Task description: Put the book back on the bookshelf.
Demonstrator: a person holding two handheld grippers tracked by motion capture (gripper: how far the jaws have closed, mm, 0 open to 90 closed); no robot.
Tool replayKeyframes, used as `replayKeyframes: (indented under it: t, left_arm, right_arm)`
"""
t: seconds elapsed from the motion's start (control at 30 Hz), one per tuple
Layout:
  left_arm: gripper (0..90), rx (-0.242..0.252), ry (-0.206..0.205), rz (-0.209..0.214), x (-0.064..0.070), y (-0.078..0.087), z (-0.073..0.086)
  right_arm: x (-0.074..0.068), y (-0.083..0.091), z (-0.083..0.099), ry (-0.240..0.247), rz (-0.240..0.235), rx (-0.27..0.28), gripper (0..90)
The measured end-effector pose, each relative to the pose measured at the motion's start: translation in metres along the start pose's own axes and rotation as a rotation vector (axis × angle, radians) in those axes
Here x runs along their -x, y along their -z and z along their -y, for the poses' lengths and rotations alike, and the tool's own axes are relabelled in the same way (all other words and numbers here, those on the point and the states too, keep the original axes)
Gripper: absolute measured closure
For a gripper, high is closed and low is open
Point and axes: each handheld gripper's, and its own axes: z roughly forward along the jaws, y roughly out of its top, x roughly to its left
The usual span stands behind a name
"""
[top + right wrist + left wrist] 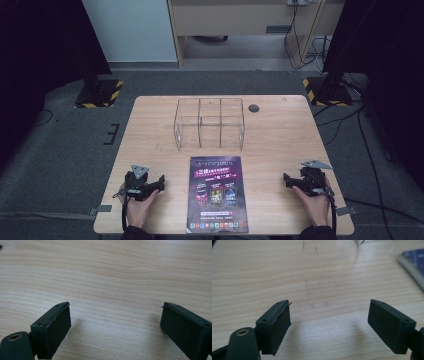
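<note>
Currently both grippers rest low on the wooden table (280, 135), one at each near corner, with a booklet between them.

Left gripper (159, 183): held in the person's left hand (136, 207), near the table's left front edge. Jaws stand wide apart with nothing between them; in the left gripper view only bare wood grain lies in the gap between the pads (277, 326). The jaws point toward the table's middle, toward the booklet. A corner of the booklet (413, 260) shows at the upper right of that view, well clear of the jaws.

Booklet (217, 194): dark purple cover, flat on the table at centre front, apart from both grippers. Long axis runs from the near edge toward the far edge; its printed top faces away from the person.

Clear acrylic organiser (210, 123): beyond the booklet, mid-table, upright, split into compartments.

Right gripper (286, 180): held in the right hand (314, 202), near the right front edge. Jaws spread wide, empty, pointing inward toward the booklet; bare wood between the pads (53, 331).
</note>
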Motion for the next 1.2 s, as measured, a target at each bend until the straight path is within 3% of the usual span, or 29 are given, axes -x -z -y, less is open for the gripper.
replayKeyframes:
  t: [0.03, 0.13, 0.23, 0.43, 0.7, 0.9, 1.07, 1.2]
  left_arm:
    - [18.7, 0.033, -0.001, 0.006, 0.005, 0.006, -0.002]
    - [19.8, 0.072, 0.001, 0.013, 0.010, 0.014, -0.004]
    - [19.8, 0.088, 0.006, 0.015, 0.013, 0.018, -0.004]
    - [20.5, 0.091, 0.033, 0.057, 0.018, 0.024, -0.006]
    - [24.4, 0.116, 0.035, 0.078, 0.026, 0.030, -0.008]
    - [25.8, 0.128, 0.032, 0.108, 0.033, 0.033, -0.009]
    - [27.1, 0.142, 0.040, 0.138, 0.038, 0.035, -0.010]
    - [28.1, 0.136, 0.037, 0.156, 0.045, 0.034, -0.011]
  right_arm:
    - [0.000, 0.002, -0.001, 0.001, -0.005, 0.007, 9.8]
    - [-0.003, 0.008, -0.003, 0.003, -0.017, 0.033, 9.7]
    - [-0.006, 0.012, -0.005, 0.005, -0.033, 0.057, 9.1]
    - [-0.016, 0.021, -0.008, 0.003, -0.074, 0.093, 8.0]
    - [-0.029, 0.027, -0.014, 0.003, -0.114, 0.142, 8.1]
    - [-0.038, 0.030, -0.020, 0.010, -0.123, 0.172, 7.9]
    - [-0.047, 0.033, -0.025, 0.004, -0.158, 0.192, 7.9]
    - [-0.058, 0.034, -0.031, 0.028, -0.170, 0.211, 8.2]
